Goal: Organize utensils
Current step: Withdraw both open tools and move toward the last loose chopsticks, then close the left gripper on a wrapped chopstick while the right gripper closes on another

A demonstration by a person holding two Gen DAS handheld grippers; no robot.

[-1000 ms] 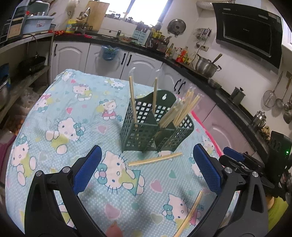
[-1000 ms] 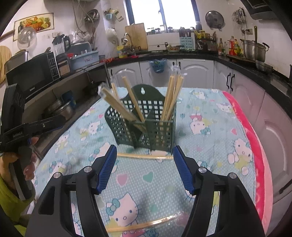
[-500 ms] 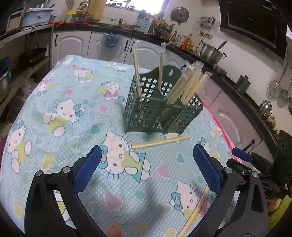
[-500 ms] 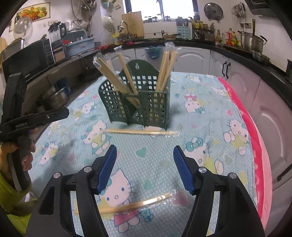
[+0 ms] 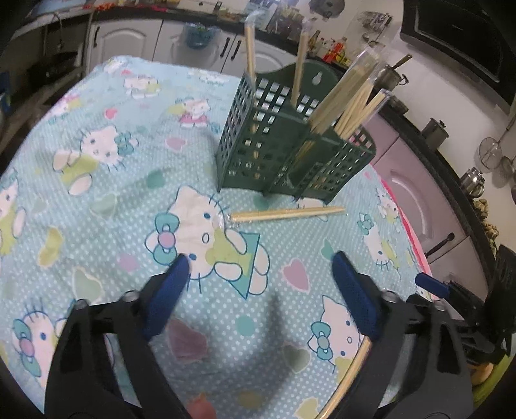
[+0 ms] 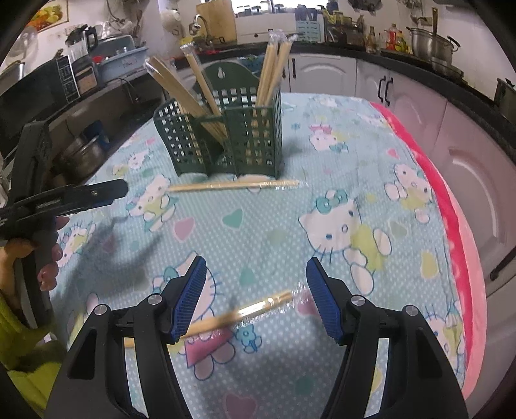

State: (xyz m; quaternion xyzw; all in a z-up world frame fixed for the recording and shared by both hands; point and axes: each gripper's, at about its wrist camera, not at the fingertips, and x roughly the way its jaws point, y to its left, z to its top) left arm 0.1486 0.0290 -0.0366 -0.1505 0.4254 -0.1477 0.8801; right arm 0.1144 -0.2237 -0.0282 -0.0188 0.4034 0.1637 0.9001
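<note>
This is a home kitchen. White cabinets [image 6: 325, 75] with dark handles run under a black worktop [image 6: 419, 64] crowded with bottles [image 6: 391, 38], a steel pot [image 6: 425, 43] and a wooden cutting board [image 6: 214, 17], while a microwave [image 6: 35, 93] sits on a side shelf. Strainers [image 5: 491, 154] hang on the wall near a black range hood [image 5: 461, 42], and the table [image 6: 258, 232] wears a cartoon-cat cloth.

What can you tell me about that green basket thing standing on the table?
The green holder looks like dark plastic with grid-holed walls, split into compartments, and has a taller arched back panel with a hanging hole. It stands upright on the cartoon-cat tablecloth. Wrapped wooden chopsticks lean out of its compartments. One more wrapped pair lies flat on the cloth just in front of its base. No gripper touches it.
</note>
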